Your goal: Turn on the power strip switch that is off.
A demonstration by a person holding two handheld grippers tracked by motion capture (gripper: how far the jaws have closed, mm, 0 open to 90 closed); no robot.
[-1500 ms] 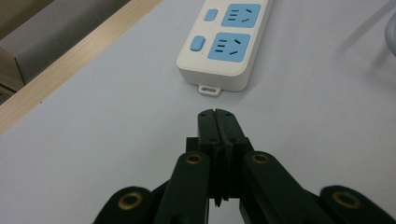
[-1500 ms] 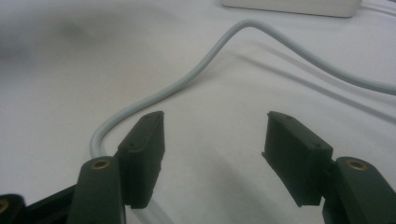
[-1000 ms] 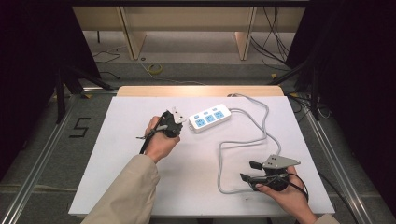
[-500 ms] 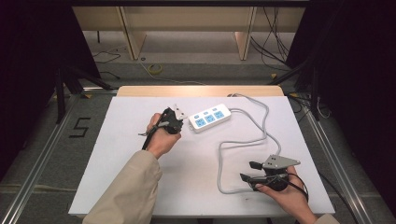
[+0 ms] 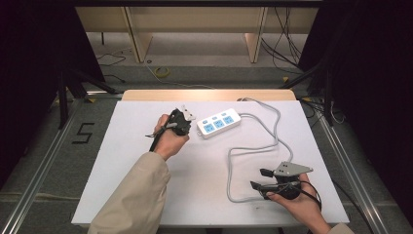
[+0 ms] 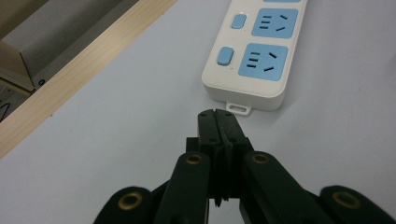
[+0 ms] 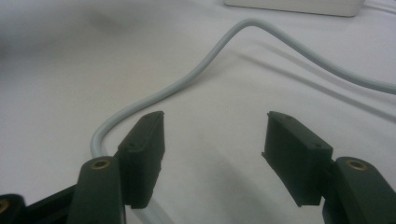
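A white power strip (image 5: 219, 123) with blue sockets lies at the middle back of the white table (image 5: 122, 185). Its grey cable (image 5: 253, 151) loops toward the near right. My left gripper (image 5: 191, 121) is shut with nothing in it. In the left gripper view its tips (image 6: 217, 114) sit just short of the power strip's (image 6: 257, 56) end, by the small mounting tab (image 6: 238, 108). My right gripper (image 5: 260, 178) rests at the near right, open beside the cable's loop. In the right gripper view the jaws (image 7: 215, 135) stand wide and the cable (image 7: 210, 51) curves under the left one.
A wooden strip (image 5: 209, 95) edges the table's far side, and metal rails (image 5: 44, 161) run along both sides. Beyond the table the floor holds loose wires (image 5: 160, 72) and wooden furniture legs (image 5: 139, 36). A sleeve (image 5: 136, 200) covers the near left.
The left hand has crept slightly farther up the table beside the strip's end. The right hand and the cable have stayed where they were.
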